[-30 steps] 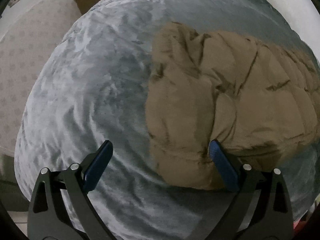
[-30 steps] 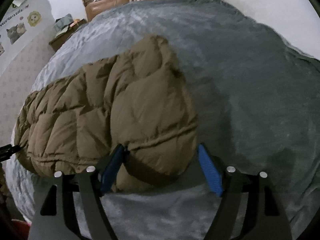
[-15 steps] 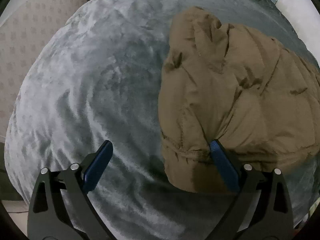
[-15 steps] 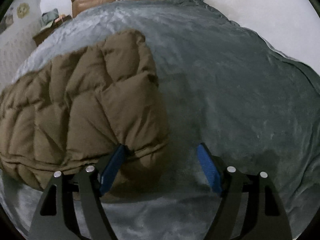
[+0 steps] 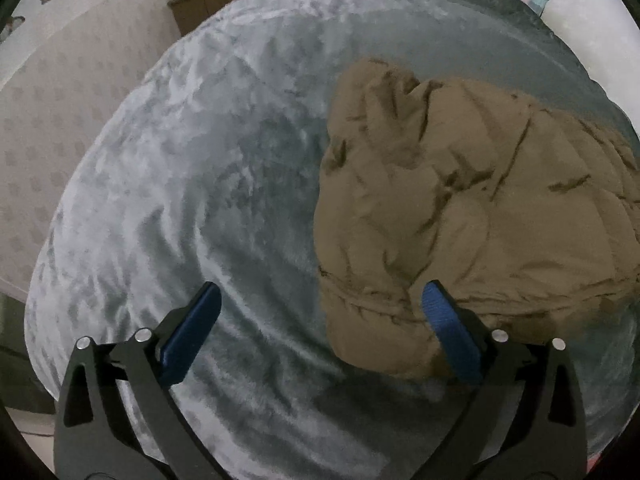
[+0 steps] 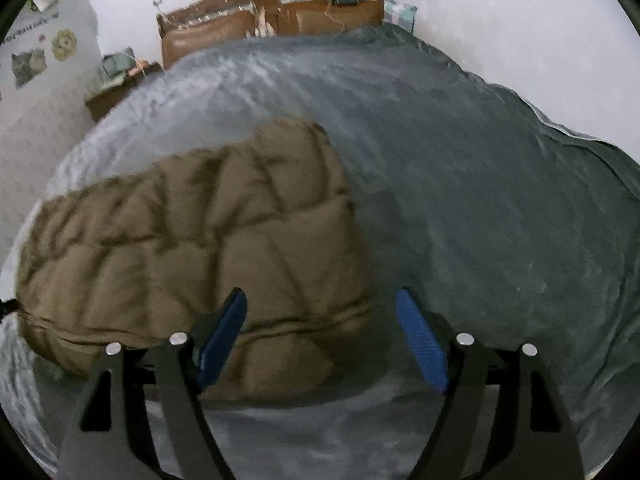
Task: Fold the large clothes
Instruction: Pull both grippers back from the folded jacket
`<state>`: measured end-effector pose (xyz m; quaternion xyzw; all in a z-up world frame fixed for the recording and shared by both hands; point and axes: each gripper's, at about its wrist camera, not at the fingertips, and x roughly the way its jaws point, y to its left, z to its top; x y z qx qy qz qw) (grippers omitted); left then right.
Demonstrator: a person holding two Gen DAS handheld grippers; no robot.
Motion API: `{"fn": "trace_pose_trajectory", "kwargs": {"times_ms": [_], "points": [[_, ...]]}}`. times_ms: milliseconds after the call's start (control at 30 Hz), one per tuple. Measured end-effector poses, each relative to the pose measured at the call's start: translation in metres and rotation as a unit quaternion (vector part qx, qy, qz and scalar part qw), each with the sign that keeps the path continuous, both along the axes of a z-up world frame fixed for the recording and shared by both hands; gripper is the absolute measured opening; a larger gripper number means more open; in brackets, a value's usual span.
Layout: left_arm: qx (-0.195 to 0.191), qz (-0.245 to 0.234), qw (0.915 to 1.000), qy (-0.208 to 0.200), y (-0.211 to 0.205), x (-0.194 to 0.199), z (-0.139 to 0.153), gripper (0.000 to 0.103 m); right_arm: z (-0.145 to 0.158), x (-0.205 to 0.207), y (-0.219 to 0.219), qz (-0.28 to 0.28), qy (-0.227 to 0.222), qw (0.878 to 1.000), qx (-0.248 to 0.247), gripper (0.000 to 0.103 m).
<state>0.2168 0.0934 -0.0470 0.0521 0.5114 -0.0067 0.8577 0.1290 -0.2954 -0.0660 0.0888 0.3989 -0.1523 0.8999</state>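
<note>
A grey plush blanket (image 5: 168, 200) was seen spread over the whole bed, with a brown headboard (image 6: 272, 12) at the far end against the wall. Across the near part of the blanket a brown quilted down jacket (image 6: 192, 248) was laid in a bulky, already doubled-over bundle, its long axis running from side to side between the two grippers rather than toward the headboard.

In the left wrist view the bundle was placed to the right, and its near left end was straddled only in part by the left gripper (image 5: 324, 332): the right-hand finger was set against the padded edge, the left-hand finger was left over bare blanket, and the jaws were spread wide with nothing pinched. In the right wrist view the bundle was placed to the left; the right gripper (image 6: 320, 340) was being opened, its left-hand finger shown over the jacket's near right corner, its other finger over blanket, and no fabric was clamped.

Each end was judged to lie nearest its own hand, so any further fold would be expected across the long axis.
</note>
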Motion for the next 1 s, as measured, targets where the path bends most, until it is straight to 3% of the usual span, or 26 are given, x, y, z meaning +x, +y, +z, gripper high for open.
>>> {"fn": "trace_pose_trajectory", "kwargs": {"times_ms": [67, 100, 267, 500, 700, 1000], "points": [[-0.008, -0.002, 0.9999, -0.014, -0.003, -0.010, 0.008, 0.100, 0.004, -0.002, 0.014, 0.001, -0.009, 1.000, -0.005, 0.100], [-0.010, -0.003, 0.9998, -0.019, -0.005, -0.014, 0.011, 0.100, 0.005, -0.002, 0.023, 0.003, -0.013, 1.000, -0.010, 0.101], [-0.015, -0.018, 0.9983, -0.053, -0.024, -0.040, 0.030, 0.100, -0.005, 0.001, 0.063, 0.027, 0.014, 1.000, -0.009, 0.101], [-0.021, -0.026, 0.9950, -0.094, -0.044, -0.054, 0.053, 0.100, -0.016, -0.007, 0.095, 0.030, -0.009, 0.999, -0.015, 0.101], [-0.011, -0.017, 0.9930, -0.116, -0.053, -0.078, 0.061, 0.100, 0.002, -0.023, 0.109, 0.018, -0.049, 0.997, -0.055, 0.101], [-0.022, 0.000, 0.9918, -0.126, -0.055, -0.102, 0.073, 0.100, 0.033, -0.046, 0.138, 0.031, -0.059, 0.997, -0.049, 0.101]]}}
